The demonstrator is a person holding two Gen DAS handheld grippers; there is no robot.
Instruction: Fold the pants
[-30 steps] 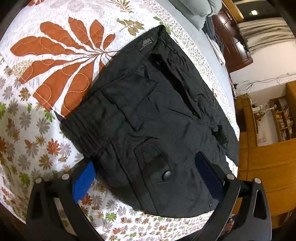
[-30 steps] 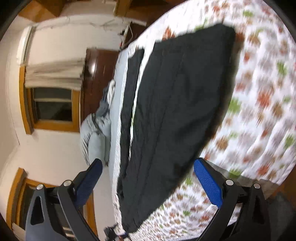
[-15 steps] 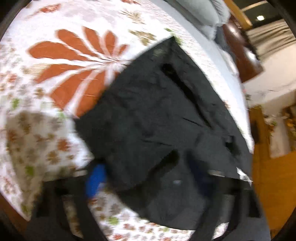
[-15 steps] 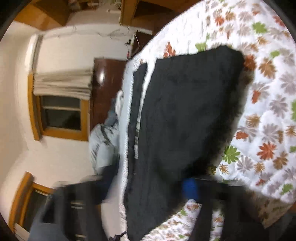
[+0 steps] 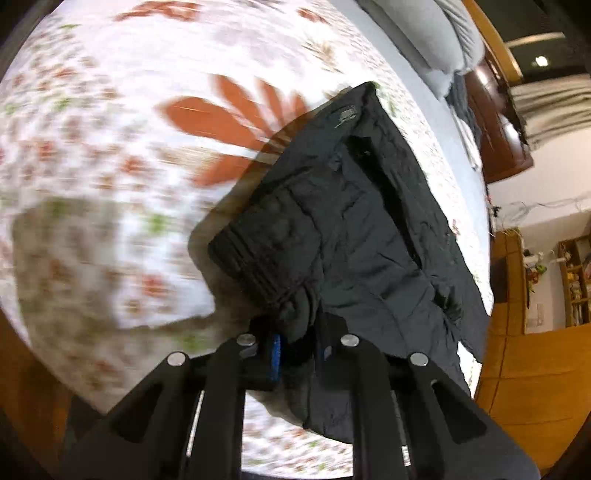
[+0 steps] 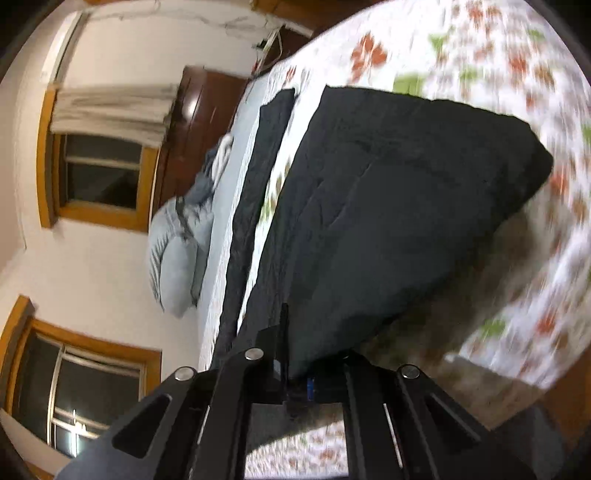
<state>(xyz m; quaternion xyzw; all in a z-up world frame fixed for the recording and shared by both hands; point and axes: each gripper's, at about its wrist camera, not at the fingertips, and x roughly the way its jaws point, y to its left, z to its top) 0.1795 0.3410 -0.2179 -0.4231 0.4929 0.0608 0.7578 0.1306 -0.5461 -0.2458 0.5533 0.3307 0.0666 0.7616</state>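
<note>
The black pants (image 5: pixel 351 229) lie on a floral quilt (image 5: pixel 92 147), waistband and cargo pockets facing the left wrist view. My left gripper (image 5: pixel 297 350) is shut on the near waistband edge, with cloth bunched between its blue pads and lifted a little. In the right wrist view the pants (image 6: pixel 388 206) stretch away as a dark slab, raised off the quilt (image 6: pixel 517 55). My right gripper (image 6: pixel 299 387) is shut on the near edge of the pants.
A grey pillow (image 5: pixel 436 33) and a dark wooden headboard (image 5: pixel 495 122) stand at the bed's far end. Wooden furniture (image 5: pixel 535 362) is at the right. In the right wrist view a wall with windows (image 6: pixel 99 170) lies beyond the bed.
Both grippers went from open above the pants to shut on the near edge. The gripped edges have lifted off the quilt, and both views are moving.
</note>
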